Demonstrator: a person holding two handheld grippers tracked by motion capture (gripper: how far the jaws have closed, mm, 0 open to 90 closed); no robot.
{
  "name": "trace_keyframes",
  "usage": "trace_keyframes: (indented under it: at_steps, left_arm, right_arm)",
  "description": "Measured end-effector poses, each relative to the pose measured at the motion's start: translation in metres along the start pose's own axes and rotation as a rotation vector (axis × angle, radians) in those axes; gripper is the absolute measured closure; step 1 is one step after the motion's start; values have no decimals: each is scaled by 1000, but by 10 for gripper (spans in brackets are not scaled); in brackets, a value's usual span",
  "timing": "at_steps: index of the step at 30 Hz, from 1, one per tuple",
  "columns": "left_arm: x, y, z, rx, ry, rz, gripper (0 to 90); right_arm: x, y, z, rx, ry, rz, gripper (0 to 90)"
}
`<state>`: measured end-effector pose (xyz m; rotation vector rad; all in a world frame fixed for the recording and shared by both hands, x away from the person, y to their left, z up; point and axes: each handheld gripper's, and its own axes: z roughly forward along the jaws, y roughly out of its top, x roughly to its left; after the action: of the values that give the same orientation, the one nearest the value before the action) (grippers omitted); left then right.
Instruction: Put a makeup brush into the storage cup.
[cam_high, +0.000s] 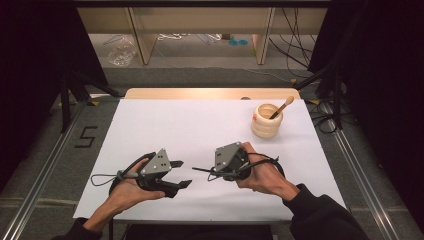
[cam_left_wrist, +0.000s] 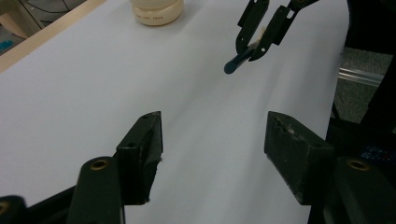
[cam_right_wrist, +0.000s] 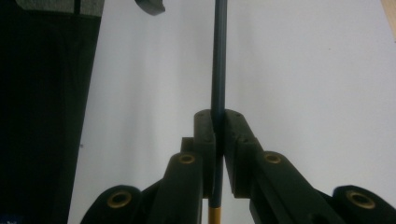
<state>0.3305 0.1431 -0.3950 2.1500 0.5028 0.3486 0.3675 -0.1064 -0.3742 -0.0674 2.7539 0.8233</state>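
A white sheet (cam_high: 200, 135) covers most of the desk (cam_high: 210, 93), whose bare wooden edge shows as a strip along the far side. Beyond it, pale wooden shelving (cam_high: 200, 25) stands against the far wall, with a crumpled clear bag (cam_high: 121, 52) and loose cables (cam_high: 295, 45) on the grey floor (cam_high: 200, 75). Dark drapes close the room in at left and right. On the floor left of the desk a black "5" (cam_high: 86, 136) is marked, and metal rails (cam_high: 360, 175) run along both sides.

The right tool (cam_high: 200, 171) sits near the middle of the sheet, its jaws pressed tight on a thin dark stick (cam_right_wrist: 218, 56). The stick points left toward the other tool, hanging just above the sheet; in the right gripper view a yellow band shows at its near end below the jaws.

The left tool (cam_high: 182, 173) rests low over the near left part of the sheet. Its jaws stand fairly wide apart with nothing between them, just bare sheet. The stick's tip lies a little way off from them.

At the far right of the sheet stands a cream ribbed pot (cam_high: 266, 120) with a wooden spoon (cam_high: 282, 107) leaning out of it, well apart from both tools.
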Motion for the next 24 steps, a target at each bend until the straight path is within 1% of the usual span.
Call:
trace_keyframes:
  at_steps: [1, 2, 3, 4, 5, 6, 7, 8, 9, 11, 12, 13, 14, 15, 17, 18, 19, 20, 21, 22, 24]
  left_arm:
    - [0, 1, 0, 14, -8, 11, 384]
    - [0, 3, -1, 33, -11, 27, 389]
    - [-1, 3, 0, 26, -11, 22, 390]
    - [-2, 4, 0, 41, -14, 32, 394]
    - [-2, 4, 0, 47, -13, 37, 399]
    - [-3, 5, 1, 58, -13, 46, 403]
    - [-4, 5, 1, 63, -11, 47, 405]
    - [-3, 6, 2, 73, -12, 60, 410]
    - [-4, 6, 2, 71, -21, 57, 418]
    - [-6, 6, 3, 76, -23, 59, 427]
    - [-6, 6, 4, 85, -26, 67, 434]
    - [-6, 7, 4, 90, -27, 75, 443]
    - [-8, 7, 5, 88, -33, 67, 450]
    - [-8, 7, 5, 90, -34, 70, 459]
    - [-9, 8, 5, 96, -39, 79, 479]
    - [-8, 9, 5, 103, -40, 92, 487]
    - [-9, 10, 5, 100, -44, 90, 501]
    - [-9, 11, 5, 107, -44, 98, 509]
    - [-10, 11, 6, 104, -46, 98, 521]
    - [-11, 11, 6, 109, -53, 102, 532]
    - [-11, 12, 7, 115, -55, 111, 550]
  right_arm:
    - [0, 0, 1, 7, 4, -5, 851]
    - [0, 1, 2, 6, 4, -28, 851]
    - [1, 1, 3, 13, 4, -24, 850]
    - [0, 2, 3, 14, 28, -40, 851]
    - [2, 2, 4, 26, -15, -56, 851]
    - [2, 3, 5, 31, -20, -66, 851]
    - [3, 3, 5, 42, -22, -67, 851]
    - [3, 4, 5, 37, -22, -88, 851]
    - [5, 5, 5, 44, -20, -79, 851]
    - [5, 5, 6, 48, -19, -84, 851]
    - [5, 6, 6, 45, -20, -102, 851]
    - [6, 6, 6, 55, -18, -87, 850]
    - [6, 6, 6, 56, -18, -91, 851]
    - [5, 7, 7, 53, -13, -104, 851]
    - [7, 7, 8, 65, -9, -104, 851]
    - [6, 7, 9, 62, -12, -120, 850]
    - [6, 7, 10, 63, -8, -123, 851]
    - [8, 8, 10, 74, -2, -109, 851]
    - [10, 8, 9, 93, -7, -89, 851]
    - [10, 8, 10, 94, -8, -99, 851]
    - [11, 9, 10, 104, -5, -95, 850]
